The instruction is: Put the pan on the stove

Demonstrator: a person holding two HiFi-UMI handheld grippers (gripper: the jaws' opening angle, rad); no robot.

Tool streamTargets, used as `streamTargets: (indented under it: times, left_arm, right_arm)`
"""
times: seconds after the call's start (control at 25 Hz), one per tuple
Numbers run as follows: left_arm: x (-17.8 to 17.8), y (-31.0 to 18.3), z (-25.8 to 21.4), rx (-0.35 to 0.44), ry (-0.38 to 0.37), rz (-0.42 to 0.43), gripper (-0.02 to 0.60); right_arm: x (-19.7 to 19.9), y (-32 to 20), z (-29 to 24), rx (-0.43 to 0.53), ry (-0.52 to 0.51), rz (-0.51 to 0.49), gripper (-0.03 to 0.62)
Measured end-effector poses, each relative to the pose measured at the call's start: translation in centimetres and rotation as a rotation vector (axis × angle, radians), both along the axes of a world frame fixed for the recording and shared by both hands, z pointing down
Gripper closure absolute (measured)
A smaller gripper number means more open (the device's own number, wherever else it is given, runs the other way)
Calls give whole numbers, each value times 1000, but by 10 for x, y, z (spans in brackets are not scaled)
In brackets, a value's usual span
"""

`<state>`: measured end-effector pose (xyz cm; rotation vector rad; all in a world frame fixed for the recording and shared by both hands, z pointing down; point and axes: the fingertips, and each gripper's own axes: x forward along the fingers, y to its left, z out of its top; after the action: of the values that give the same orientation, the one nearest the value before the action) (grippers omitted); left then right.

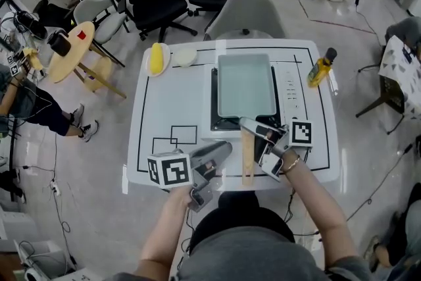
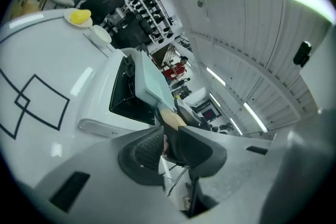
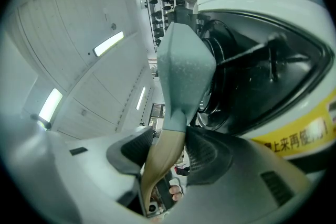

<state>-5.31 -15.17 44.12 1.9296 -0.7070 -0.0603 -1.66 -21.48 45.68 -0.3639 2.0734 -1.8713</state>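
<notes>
A: Pale green pan [image 1: 245, 83], where is it?
B: Over the black stove [image 1: 214, 99] set in the white table [image 1: 164, 108]. Can't tell if it's fully seated. Wooden handle [image 1: 247, 158] points back toward the person.
A: Right gripper [image 3: 170, 136]?
B: Clamped on the handle, near where the wood meets the pan. Pads press both sides.
A: Left gripper [image 2: 168, 134]?
B: Just beside the handle, on its left, not touching it. Jaws a narrow gap apart, nothing between them.
A: Anything else on the table?
B: Yellow bottle [image 1: 321, 68] right of the stove. Plate [image 1: 158, 69] with something yellow on it and a small white dish [image 1: 185, 56] at the far left.
</notes>
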Motion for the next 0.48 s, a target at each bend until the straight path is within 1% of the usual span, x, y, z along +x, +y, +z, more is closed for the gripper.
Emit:
streamTargets:
  times: [0.08,0.24,0.32,0.4,0.48]
  left_arm:
    - [-7,-1,4,39,-72,-25,503]
    - [-17,-7,7,108,-194,-70,519]
    - [-23,-9,10,136,-263,-91,548]
    - [-26,-10,11,147,-296,-101,563]
    - [-26,-9,11,144,-294,-107,571]
  right_arm:
    - [1,0,1,1,5,3,406]
    - [1,-1,2,4,13,9,405]
    - [2,-1,3,2,15,13,399]
    - [3,0,2,2,14,16,394]
    - [6,1,1,2,8,19,385]
